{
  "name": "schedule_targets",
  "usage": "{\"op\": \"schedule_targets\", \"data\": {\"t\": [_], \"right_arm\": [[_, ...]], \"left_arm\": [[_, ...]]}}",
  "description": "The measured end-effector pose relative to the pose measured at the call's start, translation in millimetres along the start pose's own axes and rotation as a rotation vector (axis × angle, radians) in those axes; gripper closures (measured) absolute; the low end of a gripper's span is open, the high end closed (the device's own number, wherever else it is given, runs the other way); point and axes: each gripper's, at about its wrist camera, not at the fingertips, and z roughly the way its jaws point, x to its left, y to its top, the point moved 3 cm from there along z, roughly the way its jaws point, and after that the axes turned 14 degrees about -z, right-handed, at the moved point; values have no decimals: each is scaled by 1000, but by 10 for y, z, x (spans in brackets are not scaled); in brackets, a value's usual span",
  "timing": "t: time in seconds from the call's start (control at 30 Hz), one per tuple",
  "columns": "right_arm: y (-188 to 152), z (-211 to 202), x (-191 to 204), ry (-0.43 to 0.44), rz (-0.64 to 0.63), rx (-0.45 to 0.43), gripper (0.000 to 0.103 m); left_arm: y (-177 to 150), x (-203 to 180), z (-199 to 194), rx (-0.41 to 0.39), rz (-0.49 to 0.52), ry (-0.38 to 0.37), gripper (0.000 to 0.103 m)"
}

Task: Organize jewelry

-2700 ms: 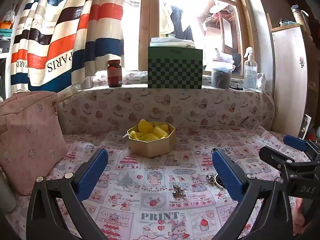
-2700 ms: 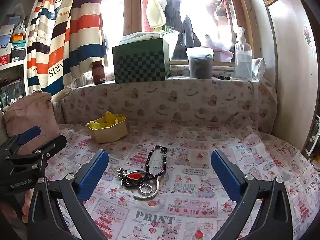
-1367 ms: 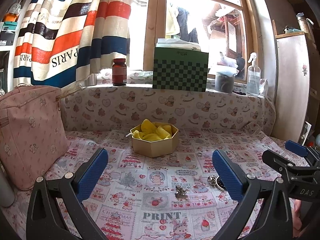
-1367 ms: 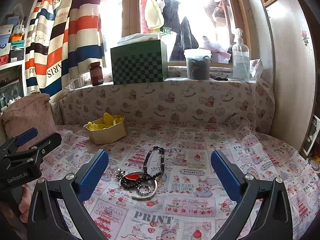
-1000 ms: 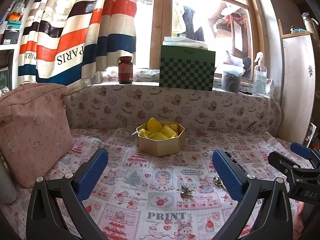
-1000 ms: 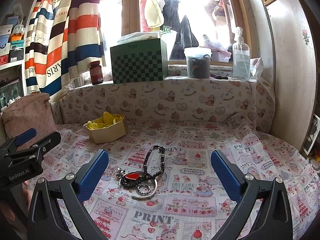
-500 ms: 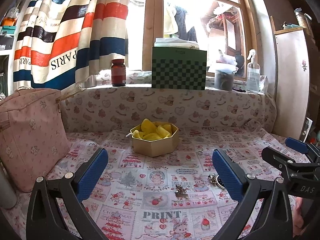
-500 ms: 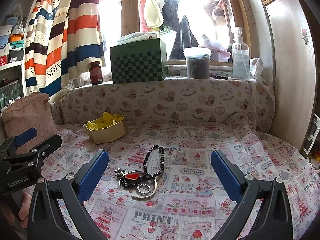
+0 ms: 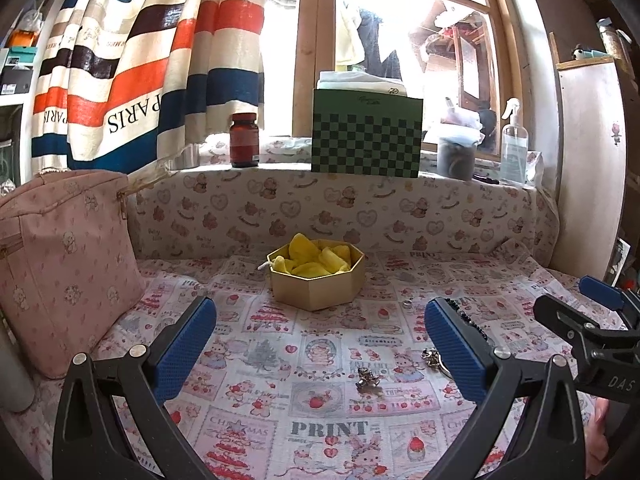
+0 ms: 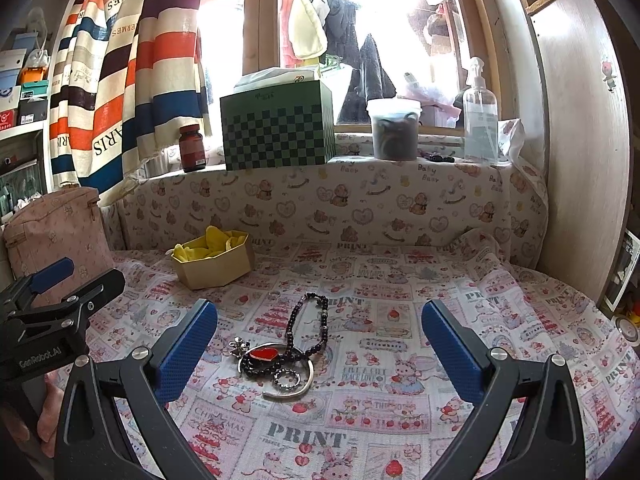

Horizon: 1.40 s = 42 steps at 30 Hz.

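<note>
Just ahead of your right gripper (image 10: pixel 319 344), its blue-padded fingers spread wide and empty, a curved silver bangle (image 10: pixel 294 386) lies under a red heart charm (image 10: pixel 264 353) and a black beaded necklace (image 10: pixel 310 326) on the printed pink cloth (image 10: pixel 400 280). Your left gripper (image 9: pixel 320 344) is likewise spread, a small silver trinket (image 9: pixel 368 377) between its fingers. Farther back sits the gold octagonal box (image 9: pixel 318 286) of yellow fabric.
</note>
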Motion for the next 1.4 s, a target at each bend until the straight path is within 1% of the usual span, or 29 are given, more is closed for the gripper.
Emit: {"op": "schedule_targets", "data": {"t": [0.4,0.87,1.07,1.13,1.3,1.4], "right_arm": [[11,-13,-14,-1,-4,-1,0],[11,-37,-11,-4,-12,-6,0],[22,-45,16,-15,-34,-18,0],[16,-70,14,-29,-32,-28,0],[3,-155,-55,-106,-5,-53,0],[-20,-159,-83,-180,-11,-27,0]], "left_arm": [[-15,-33,-41,-26,26,-3,0],[-30,-51,-41,-16,34,-7,0],[-25,-52,-32,-13,34,-8,0],[-26,-49,-32,-13,34,-8,0],[-23,-37,-45,-17,25,-7,0],[-11,4,-29,-10,7,-2,0]]}}
